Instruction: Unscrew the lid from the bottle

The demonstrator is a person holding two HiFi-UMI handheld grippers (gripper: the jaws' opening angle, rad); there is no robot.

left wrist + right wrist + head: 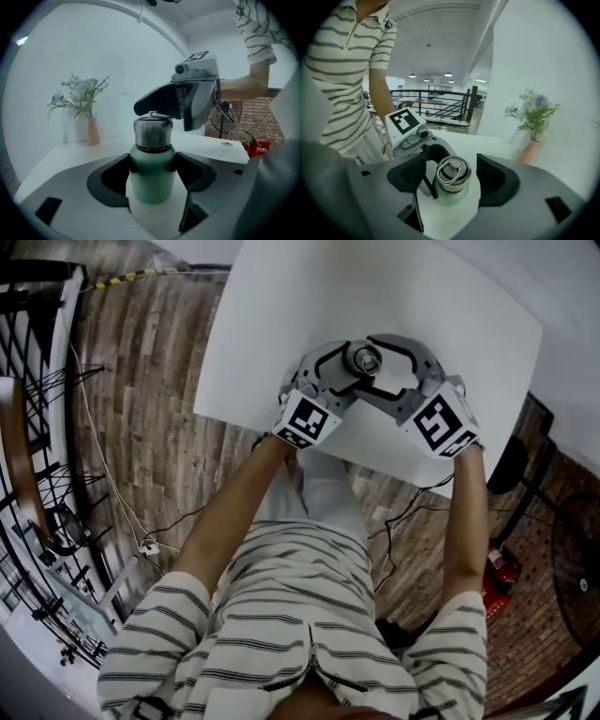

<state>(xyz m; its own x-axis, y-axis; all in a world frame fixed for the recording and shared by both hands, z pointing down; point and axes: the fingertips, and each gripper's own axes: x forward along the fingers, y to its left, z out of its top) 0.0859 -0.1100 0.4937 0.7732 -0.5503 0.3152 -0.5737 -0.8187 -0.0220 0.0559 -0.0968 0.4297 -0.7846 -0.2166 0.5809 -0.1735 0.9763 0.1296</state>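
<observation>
The left gripper [152,171] had its jaws closed on the green body of the bottle [151,185], which stood upright on the white table [281,324], near its near edge. The right gripper [451,176] hung tilted down over the top, its jaws wide open on either side of the steel lid [152,133] with a gap on each side, pressing on nothing. By the far edge a vase [93,131] held flowers [82,93].
</observation>
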